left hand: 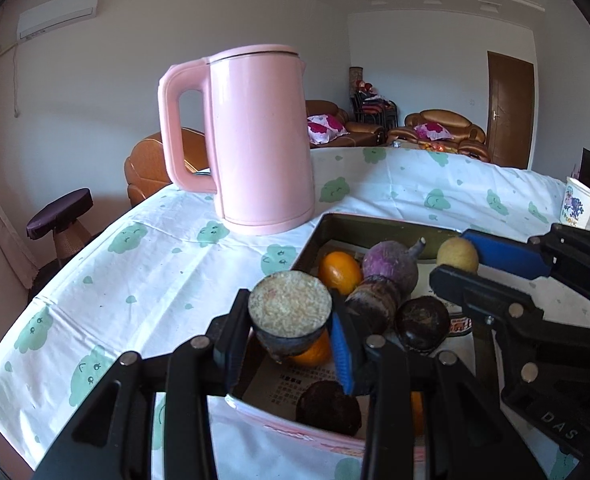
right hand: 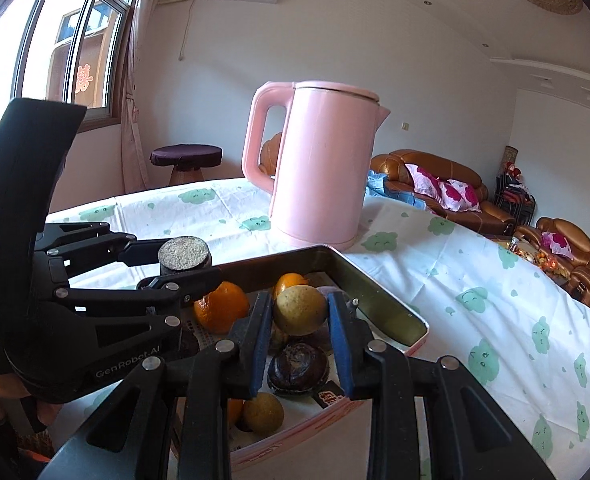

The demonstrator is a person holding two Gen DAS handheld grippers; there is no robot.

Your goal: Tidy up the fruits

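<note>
Fruit fills a shallow metal tray (left hand: 375, 222) on the tabletop (left hand: 143, 264), which wears a white cloth printed with green clouds. In the left wrist view, the left gripper (left hand: 295, 334) has its jaws pinched on a halved dark fruit (left hand: 289, 314), cut face up and pale and grainy, held above the tray's near left corner. Behind it in the tray lie an orange (left hand: 339, 272), a purple turnip-like root (left hand: 391, 262), a dark round fruit (left hand: 421, 322) and another dark one (left hand: 329, 406) at the near edge. The right gripper (left hand: 465, 256) enters from the right with a yellow fruit (left hand: 457, 254) between its blue pads. A pink kettle (left hand: 255, 140) stands just behind the tray, and a white printed mug (left hand: 579, 204) sits far right.

In the right wrist view, the right gripper (right hand: 300, 312) has its jaws clamped on the yellow fruit (right hand: 300, 310), held over the tray (right hand: 379, 300). Below it lie a dark brown fruit (right hand: 297, 364), a yellow-brown one (right hand: 263, 402) and an orange (right hand: 221, 306). To the left, the left gripper (right hand: 185, 266) grips the halved dark fruit (right hand: 183, 254) over the tray's rim. The pink kettle (right hand: 319, 160) stands beyond.
</note>
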